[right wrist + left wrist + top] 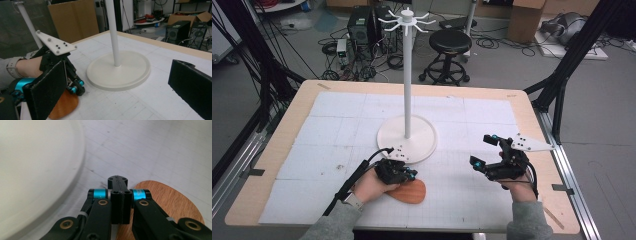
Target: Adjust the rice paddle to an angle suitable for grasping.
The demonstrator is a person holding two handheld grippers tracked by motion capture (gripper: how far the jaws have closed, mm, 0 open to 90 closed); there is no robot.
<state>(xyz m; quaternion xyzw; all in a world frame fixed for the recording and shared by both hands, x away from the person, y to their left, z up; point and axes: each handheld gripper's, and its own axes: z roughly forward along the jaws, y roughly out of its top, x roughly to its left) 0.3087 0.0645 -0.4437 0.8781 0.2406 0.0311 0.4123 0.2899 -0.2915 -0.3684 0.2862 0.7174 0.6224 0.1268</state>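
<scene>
Wooden paddle-shaped board [409, 191], reddish-brown, lay flat on the white gridded mat [327, 130] near the table's front edge, partly under the left gripper [404, 172]. Left gripper view showed what the high view hid: that gripper's jaws pressed fully together with nothing between them, their tip just off the board's [172, 202] left edge and over the mat; whether the tip touched the mat could not be told. Right gripper [484, 151], well to the right of the board, stood with jaws wide apart and empty; its own view framed the left gripper [75, 87] and the board [62, 105] between its pads. Farther off, at mid-table, stood a white hanger stand [407, 137] on a round base, just beyond the left gripper.
</scene>
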